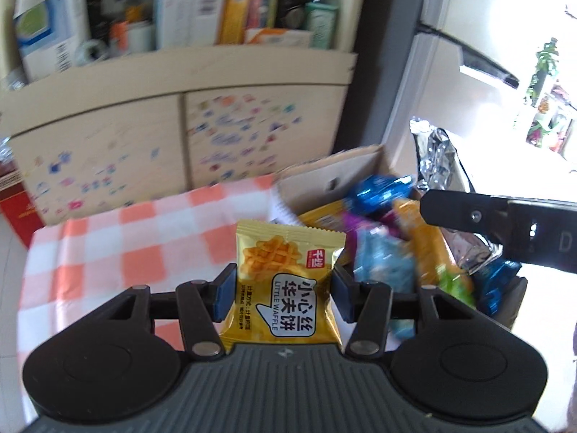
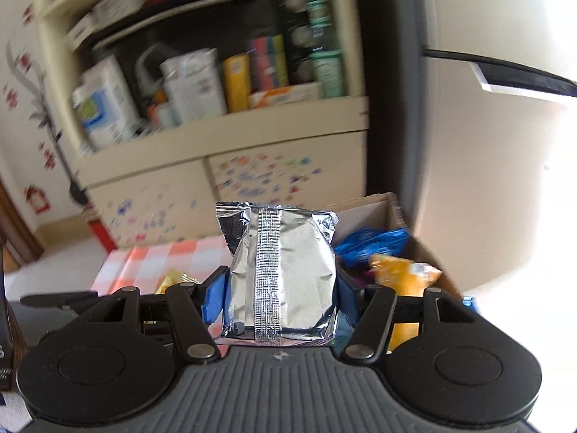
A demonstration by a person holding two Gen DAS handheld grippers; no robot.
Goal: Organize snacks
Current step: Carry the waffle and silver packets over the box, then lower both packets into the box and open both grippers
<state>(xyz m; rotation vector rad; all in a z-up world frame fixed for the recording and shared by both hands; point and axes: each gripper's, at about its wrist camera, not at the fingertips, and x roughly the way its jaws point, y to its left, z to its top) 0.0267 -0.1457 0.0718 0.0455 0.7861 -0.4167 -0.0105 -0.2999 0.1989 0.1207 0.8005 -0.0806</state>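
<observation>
My left gripper (image 1: 283, 294) is shut on a yellow waffle snack packet (image 1: 288, 285), held upright above the orange-and-white checked tablecloth (image 1: 126, 249). My right gripper (image 2: 277, 294) is shut on a silver foil snack packet (image 2: 281, 274), its back seam facing the camera. A cardboard box (image 1: 331, 180) at the table's right end holds several snacks in blue, orange, purple and green wrappers. In the left wrist view the right gripper's black finger (image 1: 465, 213) and the foil packet (image 1: 436, 158) show over that box. The box (image 2: 375, 209) lies just behind the foil packet in the right wrist view.
A cream cabinet (image 1: 180, 83) with scribbled doors stands behind the table, its open shelf packed with boxes and bottles. A white fridge (image 2: 487, 144) stands to the right. A red box (image 1: 18, 213) sits on the floor at left. A yellow wrapper (image 2: 173, 279) peeks behind the right gripper's left finger.
</observation>
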